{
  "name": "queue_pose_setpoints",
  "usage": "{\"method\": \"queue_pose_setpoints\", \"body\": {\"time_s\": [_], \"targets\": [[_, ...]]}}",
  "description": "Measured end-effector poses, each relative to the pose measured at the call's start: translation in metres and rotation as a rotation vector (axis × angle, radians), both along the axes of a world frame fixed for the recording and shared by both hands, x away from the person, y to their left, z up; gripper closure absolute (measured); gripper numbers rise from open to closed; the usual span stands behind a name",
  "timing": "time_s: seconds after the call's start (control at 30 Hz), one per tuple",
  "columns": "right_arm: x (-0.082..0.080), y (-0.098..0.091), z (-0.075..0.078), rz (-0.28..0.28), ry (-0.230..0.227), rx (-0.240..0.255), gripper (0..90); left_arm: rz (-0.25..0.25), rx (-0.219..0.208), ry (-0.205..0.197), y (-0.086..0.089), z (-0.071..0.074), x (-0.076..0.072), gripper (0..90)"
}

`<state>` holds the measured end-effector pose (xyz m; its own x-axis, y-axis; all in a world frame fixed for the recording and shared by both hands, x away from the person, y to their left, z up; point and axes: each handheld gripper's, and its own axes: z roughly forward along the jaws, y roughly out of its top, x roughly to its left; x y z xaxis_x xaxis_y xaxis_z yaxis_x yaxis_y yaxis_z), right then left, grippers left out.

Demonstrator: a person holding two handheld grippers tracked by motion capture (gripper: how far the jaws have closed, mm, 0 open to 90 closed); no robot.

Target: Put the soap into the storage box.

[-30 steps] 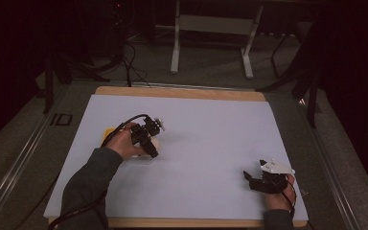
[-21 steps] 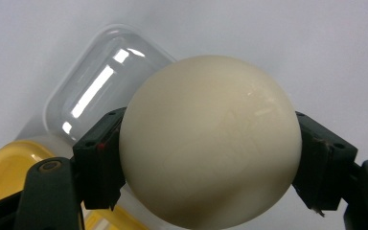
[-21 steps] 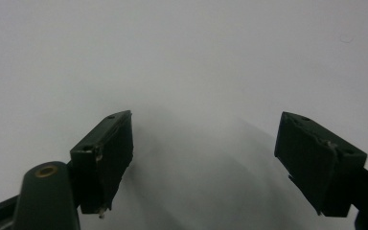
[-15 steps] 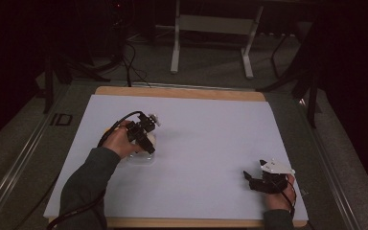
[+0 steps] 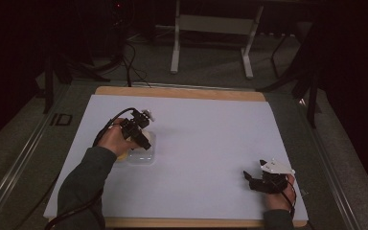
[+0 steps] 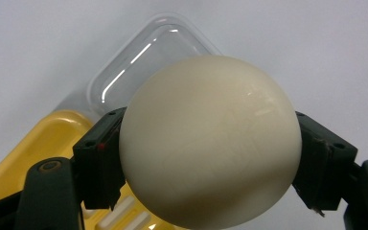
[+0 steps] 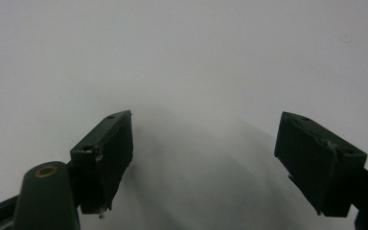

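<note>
The left gripper [image 6: 206,158] is clamped on a smooth, cream-white ball [image 6: 210,143], its two black jaws pressing against opposite sides of it. In the left gripper view the ball hangs above a clear plastic lid [image 6: 148,62] with rounded corners, and just beside that lid lies a shallow yellow plastic tray [image 6: 43,143] with ribs along its near edge; lid and tray seem to meet along one side. Whether the ball touches either of them cannot be told from this angle.

In the high view the left gripper [image 5: 139,132] is held in the person's left hand [image 5: 112,141] over the left half of the white sheet [image 5: 206,139] that covers the wooden table [image 5: 172,92], with the clear lid [image 5: 141,153] showing right under it and a sliver of yellow tray [image 5: 121,155] at the wrist.

The right gripper [image 7: 203,158] has its jaws spread wide with nothing between them, pointing at bare white sheet [image 7: 182,57]. In the high view it [image 5: 256,181] rests low near the right front corner of the sheet, well apart from the ball, lid and tray.
</note>
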<state>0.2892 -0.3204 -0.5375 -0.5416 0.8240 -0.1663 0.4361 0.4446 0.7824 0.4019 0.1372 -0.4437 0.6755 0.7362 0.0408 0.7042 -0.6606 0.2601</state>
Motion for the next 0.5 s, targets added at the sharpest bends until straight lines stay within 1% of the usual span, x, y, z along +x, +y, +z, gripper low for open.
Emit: {"method": "queue_pose_setpoints", "body": {"time_s": [0.1, 0.33, 0.5], "targets": [[0.000, 0.000, 0.000, -0.001, 0.000, 0.000, 20.8, 0.003, -0.009, -0.003, 0.003, 0.002, 0.000, 24.4], [0.000, 0.000, 0.000, 0.000, -0.001, -0.001, 20.8, 0.018, -0.008, -0.011, 0.008, 0.005, 0.002, 24.4], [0.000, 0.000, 0.000, 0.001, -0.001, -0.002, 20.8, 0.050, -0.016, -0.009, 0.017, 0.005, 0.004, 24.4]]}}
